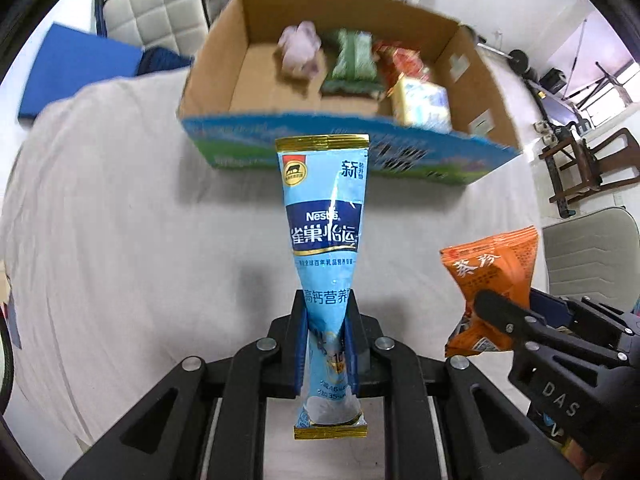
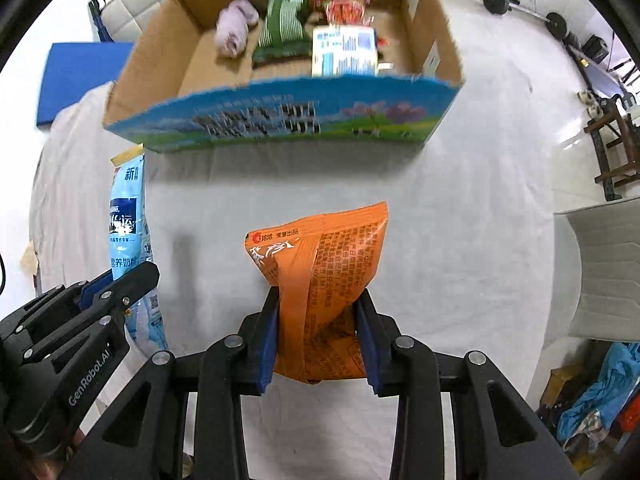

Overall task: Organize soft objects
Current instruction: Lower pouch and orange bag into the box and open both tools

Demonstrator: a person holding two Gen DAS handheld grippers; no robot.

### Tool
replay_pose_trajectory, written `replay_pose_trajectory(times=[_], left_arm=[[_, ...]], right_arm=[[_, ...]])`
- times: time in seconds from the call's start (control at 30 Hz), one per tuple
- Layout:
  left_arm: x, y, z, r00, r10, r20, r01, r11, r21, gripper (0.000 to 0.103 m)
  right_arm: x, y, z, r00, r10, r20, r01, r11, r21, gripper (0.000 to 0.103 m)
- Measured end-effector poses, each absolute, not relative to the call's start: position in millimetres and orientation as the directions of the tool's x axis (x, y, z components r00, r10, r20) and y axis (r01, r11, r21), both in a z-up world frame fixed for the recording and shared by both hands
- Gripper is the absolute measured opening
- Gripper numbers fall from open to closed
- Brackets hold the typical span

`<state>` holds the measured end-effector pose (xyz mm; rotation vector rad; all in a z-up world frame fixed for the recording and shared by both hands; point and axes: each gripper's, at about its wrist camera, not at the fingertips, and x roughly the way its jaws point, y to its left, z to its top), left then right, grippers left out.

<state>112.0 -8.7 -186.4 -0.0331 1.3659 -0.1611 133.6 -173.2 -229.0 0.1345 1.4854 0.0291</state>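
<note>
A: What has the left gripper [image 1: 327, 344] got?

B: It is clamped on a light blue Nestlé sachet [image 1: 324, 240], squeezing it narrow near its lower end. The sachet stands upright at the centre of the left wrist view, its gold-edged top overlapping the front wall of the cardboard box [image 1: 344, 152].

A: And the right gripper [image 2: 318, 336]?

B: Closed on an orange snack packet [image 2: 320, 264], pinched at its lower half in the middle of the right wrist view. The same packet shows at the right edge of the left view, and the blue sachet at the left edge of the right view, so the two tools are side by side.

A: Where is the box?

B: Across the top of both frames, on a white cloth-covered surface [image 2: 460, 220]. Inside it lie a pale pink soft thing [image 2: 236, 26], a green striped packet [image 2: 282, 26], a red packet [image 2: 346, 10] and a white and blue pack [image 2: 344, 50].

A: What is the pink one?

B: Too blurred to tell, possibly a plush toy.

A: Are the held packets over the box?

B: No, both are in front of it, above the cloth.
</note>
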Motion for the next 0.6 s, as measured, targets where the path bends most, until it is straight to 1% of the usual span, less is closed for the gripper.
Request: replay_pose_trajectory(times=[0.23, 0.33, 0.43, 0.5, 0.6], left_arm=[[110.2, -6.3, -143.6, 0.264, -0.186, -0.946, 0.112, 0.981, -0.161, 0.013], [120.4, -9.3, -134.7, 0.28, -0.208, -0.937, 0.117, 0.976, -0.182, 0.013], [134.0, -5.2, -119.2, 0.29, -0.247, -0.924, 0.117, 0.968, -0.222, 0.013], [150.9, -1.8, -113.1, 0.281, -0.302, -0.911, 0.117, 0.953, -0.279, 0.013], [185.5, 4.2, -108.0, 0.282, -0.327, -0.902, 0.11, 0.945, -0.308, 0.013]], right_arm=[[117.5, -184.7, -180.0, 0.167, 0.125, -0.978, 0.056, 0.989, 0.136, 0.037], [117.1, -185.3, -163.7, 0.189, 0.141, -0.972, 0.051, 0.987, 0.153, 0.037], [128.8, -185.0, -145.6, 0.217, 0.169, -0.962, 0.037, 0.983, 0.181, 0.037], [140.8, -183.8, -137.7, 0.233, 0.178, -0.956, 0.029, 0.981, 0.19, 0.037], [160.8, -183.4, -124.2, 0.265, 0.18, -0.947, 0.031, 0.98, 0.195, 0.037]])
